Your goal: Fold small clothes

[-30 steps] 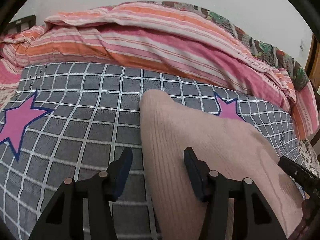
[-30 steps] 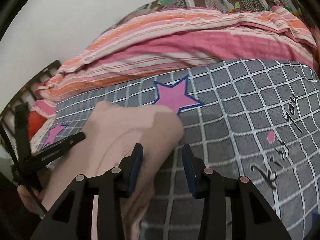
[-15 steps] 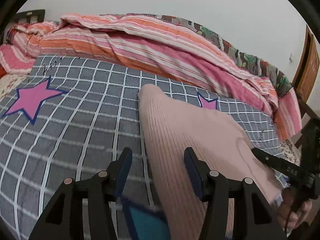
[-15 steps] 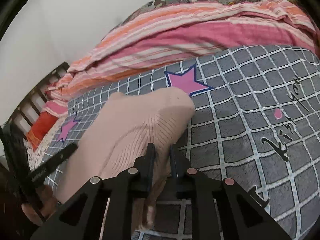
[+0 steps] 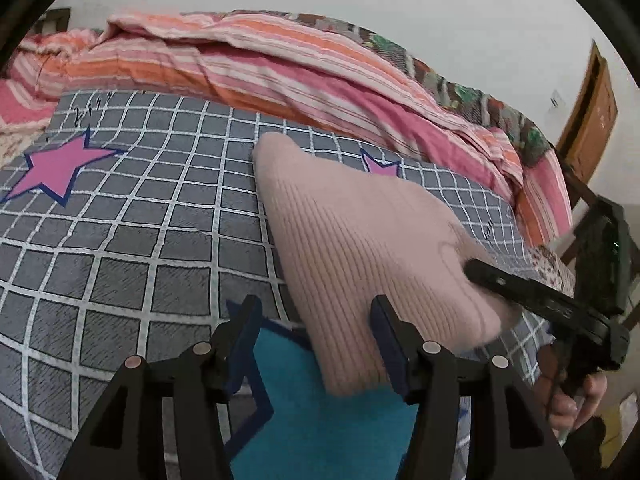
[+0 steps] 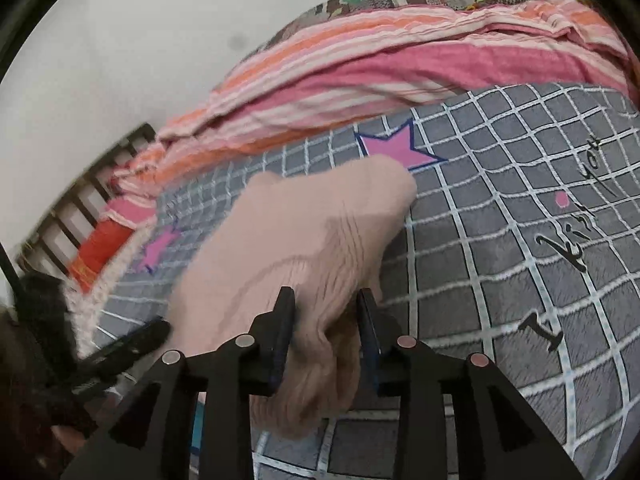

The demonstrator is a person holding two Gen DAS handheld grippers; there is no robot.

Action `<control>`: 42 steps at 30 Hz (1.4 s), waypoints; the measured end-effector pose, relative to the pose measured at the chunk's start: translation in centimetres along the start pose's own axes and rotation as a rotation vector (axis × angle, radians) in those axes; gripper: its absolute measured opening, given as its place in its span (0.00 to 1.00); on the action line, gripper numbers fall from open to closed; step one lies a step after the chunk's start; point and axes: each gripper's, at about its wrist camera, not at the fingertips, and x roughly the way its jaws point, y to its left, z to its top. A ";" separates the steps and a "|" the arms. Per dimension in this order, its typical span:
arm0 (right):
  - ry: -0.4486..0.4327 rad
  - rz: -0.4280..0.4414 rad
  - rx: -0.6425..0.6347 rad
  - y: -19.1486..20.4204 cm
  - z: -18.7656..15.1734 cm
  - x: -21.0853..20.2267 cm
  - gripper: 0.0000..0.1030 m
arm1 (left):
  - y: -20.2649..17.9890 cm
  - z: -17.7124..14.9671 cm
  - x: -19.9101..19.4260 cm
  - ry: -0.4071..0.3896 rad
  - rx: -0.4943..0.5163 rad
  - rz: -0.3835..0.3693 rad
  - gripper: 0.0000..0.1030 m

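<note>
Setting: a bed [image 5: 132, 240] under a grey checked cover with pink stars, a striped pink-and-orange quilt [image 5: 304, 76] heaped against the white wall behind. Item: one pink ribbed knit garment [image 5: 360, 240], lying on the cover, its near end lifted. Right hand-held gripper [image 6: 326, 320]: jaws opening, bunched knit between them, pads apparently no longer pressing. Left hand-held gripper [image 5: 316, 334]: released, jaws apart, the garment's near edge between them untouched. Step, as judged: a fold being laid down and let go. Next move calls for drawing the right gripper clear without dragging the knit, then taking a fresh edge. Obscured: garment type and sleeves indeterminable; right view motion-blurred; a blue star [image 5: 320, 412] partly covered.
</note>
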 end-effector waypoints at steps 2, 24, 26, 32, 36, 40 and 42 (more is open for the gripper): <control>-0.010 -0.026 -0.015 0.3 -0.3 0.5 0.11 | -0.1 -0.4 -0.4 -0.001 0.017 -0.009 0.54; -0.038 -0.142 -0.069 -0.5 2.7 2.0 0.29 | -0.5 3.3 3.3 -0.058 0.012 0.042 0.63; -0.021 -0.195 -0.085 -0.4 2.4 2.8 0.29 | -0.8 3.1 3.7 -0.052 0.026 0.050 0.64; -0.028 -0.260 -0.116 -0.3 1.7 3.0 0.29 | -1.2 3.0 4.0 -0.055 0.051 0.075 0.68; -0.030 -0.254 -0.115 -0.4 1.6 2.9 0.29 | -1.1 3.2 4.2 -0.051 0.043 0.079 0.68; -0.035 -0.217 -0.088 -0.7 2.1 2.5 0.37 | -1.2 3.7 4.0 -0.074 0.035 0.091 0.68; -0.047 -0.189 -0.077 -0.8 2.5 2.2 0.37 | -1.3 4.1 4.1 -0.086 0.039 0.105 0.68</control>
